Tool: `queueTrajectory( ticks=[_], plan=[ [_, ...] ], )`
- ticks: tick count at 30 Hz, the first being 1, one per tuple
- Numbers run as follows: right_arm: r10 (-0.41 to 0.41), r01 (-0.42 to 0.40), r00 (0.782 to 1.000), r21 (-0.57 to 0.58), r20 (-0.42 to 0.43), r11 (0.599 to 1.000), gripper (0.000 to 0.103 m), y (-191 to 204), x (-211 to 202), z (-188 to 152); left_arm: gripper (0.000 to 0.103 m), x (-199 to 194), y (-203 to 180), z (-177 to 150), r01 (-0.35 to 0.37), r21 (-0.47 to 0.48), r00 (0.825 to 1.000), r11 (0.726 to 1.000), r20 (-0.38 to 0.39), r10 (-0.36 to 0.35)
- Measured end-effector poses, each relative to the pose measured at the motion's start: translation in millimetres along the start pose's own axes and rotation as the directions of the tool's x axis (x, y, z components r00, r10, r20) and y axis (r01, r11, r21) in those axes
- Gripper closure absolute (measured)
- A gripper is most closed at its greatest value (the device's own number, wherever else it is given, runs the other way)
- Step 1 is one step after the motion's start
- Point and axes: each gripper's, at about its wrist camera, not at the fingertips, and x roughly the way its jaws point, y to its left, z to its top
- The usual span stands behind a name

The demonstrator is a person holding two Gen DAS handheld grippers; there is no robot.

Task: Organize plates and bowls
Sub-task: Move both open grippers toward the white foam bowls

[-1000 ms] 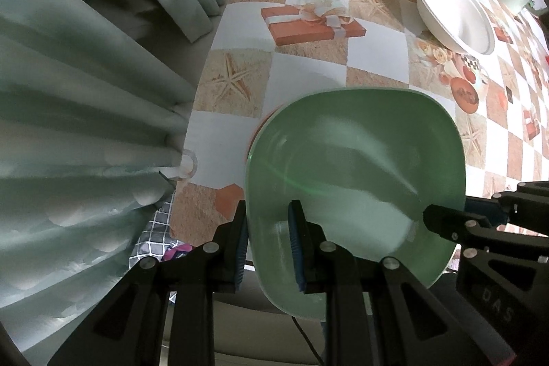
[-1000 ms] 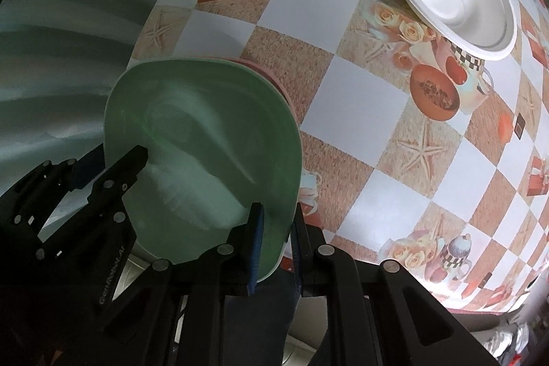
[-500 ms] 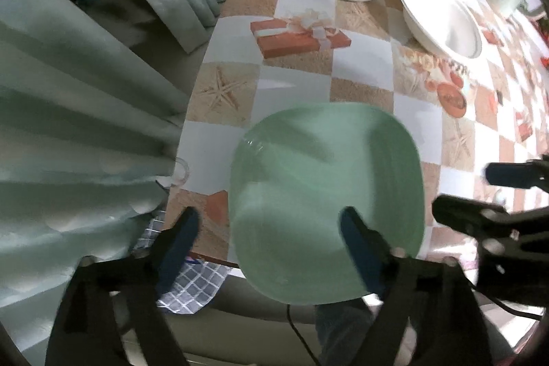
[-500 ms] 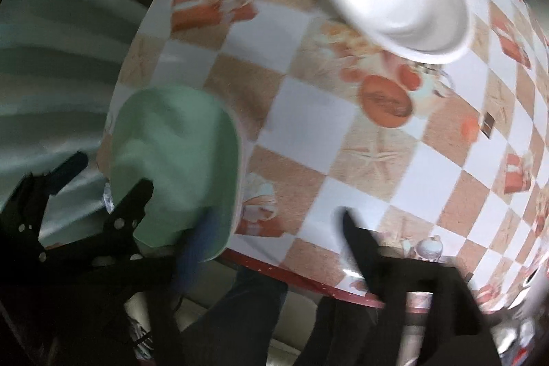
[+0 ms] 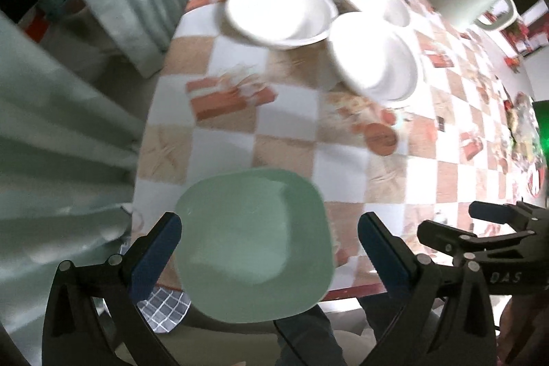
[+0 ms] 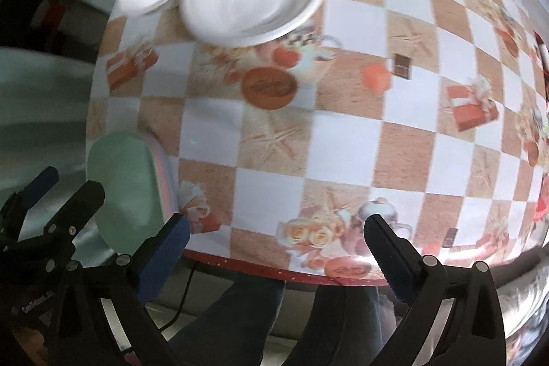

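Over on the left, the curtain (image 5: 61, 112) hung beside the table edge, and right next to it the green plate (image 5: 254, 242) sat down at the near corner of the checked tablecloth (image 5: 291, 153), its front rim poking out past the table edge. A second earlier both grippers had been clamped on that plate's near rim; now it lay free, with a pinkish rim (image 6: 164, 174) peeking out beneath it in the right wrist view, so it looked to be stacked on another plate. The left gripper (image 5: 269, 240) stood above it, jaws spread as wide as they go, the plate showing between them but neither pad touching it. Nothing held there!

Moving right, the right gripper (image 6: 276, 244) had swung away off the plate and rolled, and it too gaped fully open with only tablecloth and the table edge between its fingers. Empty as well.

So the plate stack appeared done. Further back, three white bowls (image 5: 281, 11) waited close together, overlapping in view, unsorted. They looked like the next job: nest them into one pile.
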Motion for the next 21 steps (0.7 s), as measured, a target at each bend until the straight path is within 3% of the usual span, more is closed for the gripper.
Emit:
queueTrajectory(
  ticks=[9, 21],
  plan=[
    [-0.009, 0.003, 0.998, 0.081, 0.069, 0.997, 0.001, -26, -24, 7, 0.000, 1, -25, 24, 0.007, 0.056, 1.000, 0.998, -0.018, -0.006],
    [-0.021, 0.018, 0.999, 0.066, 0.043, 0.998, 0.001, -48, -23, 36, 0.000, 16, -49, 45, -0.024, 0.040, 0.998, 0.999, -0.062, 0.026]
  ],
)
